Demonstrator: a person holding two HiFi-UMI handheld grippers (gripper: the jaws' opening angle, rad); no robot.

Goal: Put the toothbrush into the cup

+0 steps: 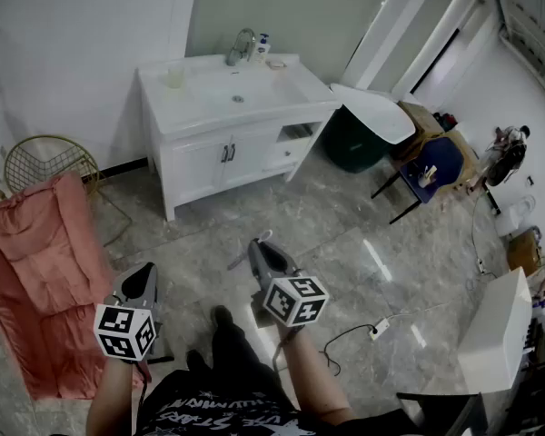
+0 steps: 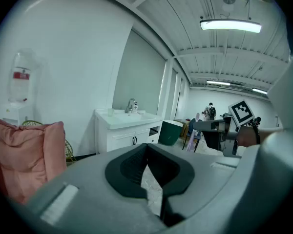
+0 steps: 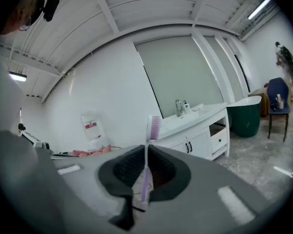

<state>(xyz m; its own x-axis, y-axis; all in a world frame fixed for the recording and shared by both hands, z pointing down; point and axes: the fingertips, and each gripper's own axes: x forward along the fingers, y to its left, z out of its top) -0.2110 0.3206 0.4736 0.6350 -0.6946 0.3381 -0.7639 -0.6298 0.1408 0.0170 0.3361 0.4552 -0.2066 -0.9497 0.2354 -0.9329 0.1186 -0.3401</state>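
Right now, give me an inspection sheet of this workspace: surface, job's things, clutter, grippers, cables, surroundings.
Surface: white vanity counter with a sink, across the floor from the person.
Job's things: toothbrush upright in the right gripper, bristles up; cup on the counter's back left corner in the head view.
Clutter: faucet and small bottle behind the sink.
Grippers: left gripper shut, nothing between its jaws; right gripper shut on the toothbrush.
Cables: power strip with a cord on the floor, right of the person.
Surroundings: pink cushion, wire chair, green bin, blue chair.
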